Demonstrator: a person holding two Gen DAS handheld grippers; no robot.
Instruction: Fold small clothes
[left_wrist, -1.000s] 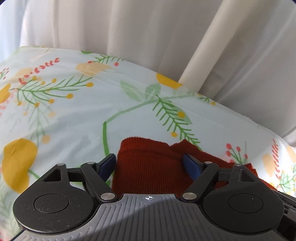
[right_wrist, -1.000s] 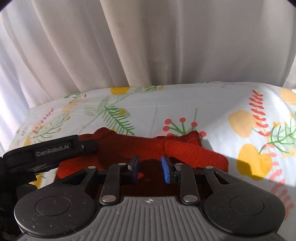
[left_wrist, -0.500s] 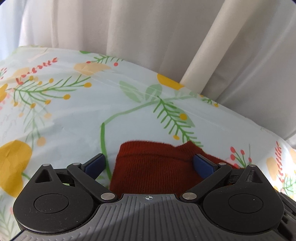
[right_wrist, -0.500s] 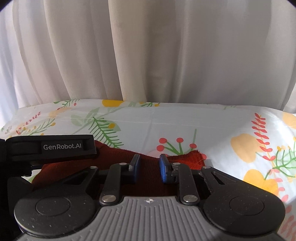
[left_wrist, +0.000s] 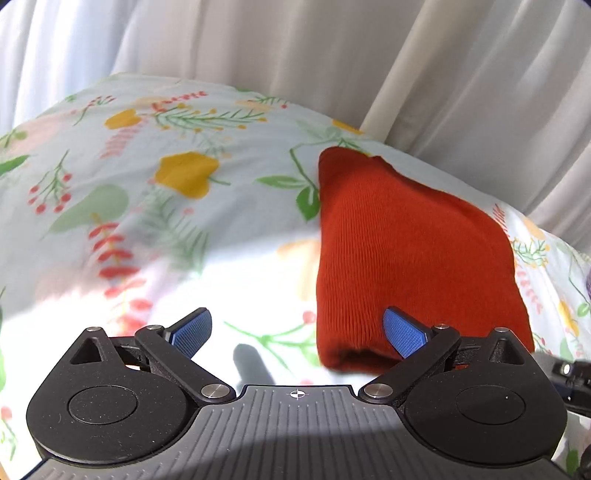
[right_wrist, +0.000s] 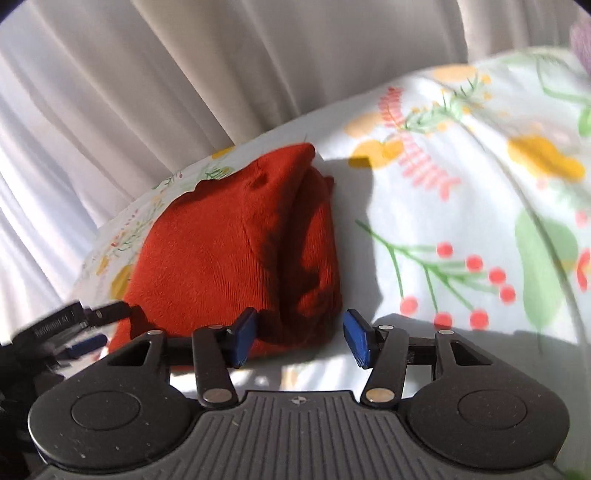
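Note:
A rust-red knitted garment (left_wrist: 406, 251) lies folded into a thick bundle on the floral bed sheet (left_wrist: 184, 221). My left gripper (left_wrist: 298, 334) is open wide just short of it. The right pad (left_wrist: 404, 338) overlaps the bundle's near left corner without pressing on it. In the right wrist view the same garment (right_wrist: 236, 251) fills the left middle. The jaws of my right gripper (right_wrist: 300, 341) are opening, and the bundle's near right end sits loose between them. The left gripper's black body (right_wrist: 74, 325) shows at the left edge.
White curtains (left_wrist: 295, 44) hang close behind the bed along its far edge. Open sheet (right_wrist: 461, 221) lies to the right of the garment and to its left. A small purple thing (right_wrist: 581, 33) peeks in at the far right.
Both grippers have drawn back towards me from the garment, which now shows as a folded bundle. The right jaws have let go of the fabric and spread. The left jaws stay wide.

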